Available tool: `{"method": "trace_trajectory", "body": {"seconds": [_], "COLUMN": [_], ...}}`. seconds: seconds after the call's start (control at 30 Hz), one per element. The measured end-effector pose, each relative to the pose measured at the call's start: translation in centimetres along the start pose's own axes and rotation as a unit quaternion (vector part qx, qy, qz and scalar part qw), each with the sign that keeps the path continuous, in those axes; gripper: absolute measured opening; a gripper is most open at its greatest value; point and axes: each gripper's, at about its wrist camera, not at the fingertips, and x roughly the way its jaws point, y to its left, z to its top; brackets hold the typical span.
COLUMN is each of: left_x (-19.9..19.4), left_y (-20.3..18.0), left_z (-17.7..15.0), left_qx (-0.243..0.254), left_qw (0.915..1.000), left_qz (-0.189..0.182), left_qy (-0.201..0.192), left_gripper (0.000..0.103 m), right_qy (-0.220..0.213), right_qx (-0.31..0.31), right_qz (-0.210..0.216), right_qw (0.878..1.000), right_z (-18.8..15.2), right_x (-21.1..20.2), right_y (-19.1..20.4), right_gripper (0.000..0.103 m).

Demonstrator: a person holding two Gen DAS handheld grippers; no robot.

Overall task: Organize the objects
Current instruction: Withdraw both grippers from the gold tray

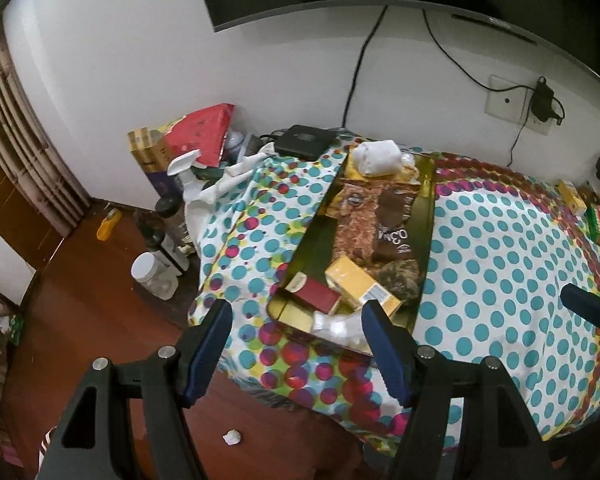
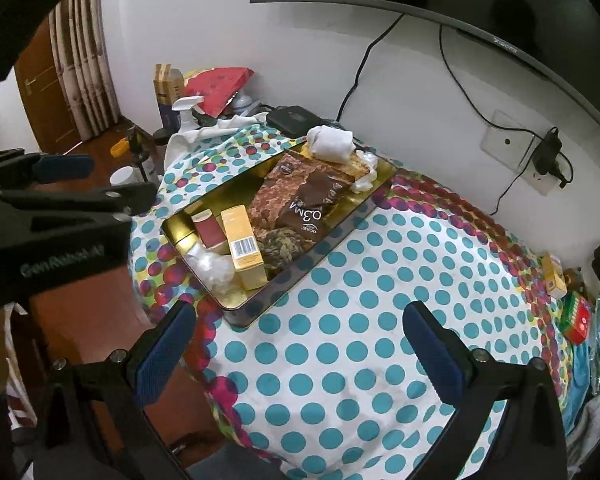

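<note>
My left claw [image 1: 296, 320] hangs with its blue-padded fingers spread apart and nothing between them, over the near left edge of the desk [image 1: 500, 280], which is covered in a cloth of teal dots. My right claw [image 2: 300, 324] is likewise spread wide and empty, above the bare dotted cloth toward the near middle of the desk.

Just beyond the left claw lies a long gold tray [image 1: 296, 316], running from the near left edge away toward the wall. At its near end I see crumpled clear plastic [image 2: 212, 266], a dark red box [image 2: 210, 232] and a yellow box with a barcode [image 2: 242, 246] side by side. Past them, in the middle of the tray, lie brown snack packets [image 2: 300, 204], one overlapping another. At the far end a rolled white cloth [image 2: 332, 142] rests on the tray's contents.

Behind the tray, at the far edge by the wall, sits a black box [image 1: 304, 142]. At the desk's right edge are a small yellow box [image 2: 554, 276] and a red-green box [image 2: 578, 318].
</note>
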Motion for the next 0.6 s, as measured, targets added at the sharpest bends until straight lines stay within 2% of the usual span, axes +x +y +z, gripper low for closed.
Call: {"method": "trace_trajectory", "body": {"seconds": [0.13, 0.4, 0.6], "left_x": [0.6, 1.0, 1.9], "left_y": [-0.9, -1.3, -1.7], "left_z": [0.3, 0.4, 0.5], "left_qx": [-0.005, -0.009, -0.015], "left_qw": [0.9997, 0.9997, 0.9981], "left_qz": [-0.021, -0.02, -0.049], "left_qy": [0.01, 0.014, 0.034], "left_gripper": [0.069, 0.069, 0.069], "right_qy": [0.002, 0.0, 0.009], "right_qx": [0.001, 0.002, 0.009], "right_qz": [-0.006, -0.001, -0.001], "right_qw": [1.0, 1.0, 1.0], "right_z": [0.2, 0.5, 0.4], "right_x": [0.0, 0.0, 0.4], "right_y": [-0.3, -0.3, -0.6], "right_gripper": [0.103, 0.103, 0.103]}}
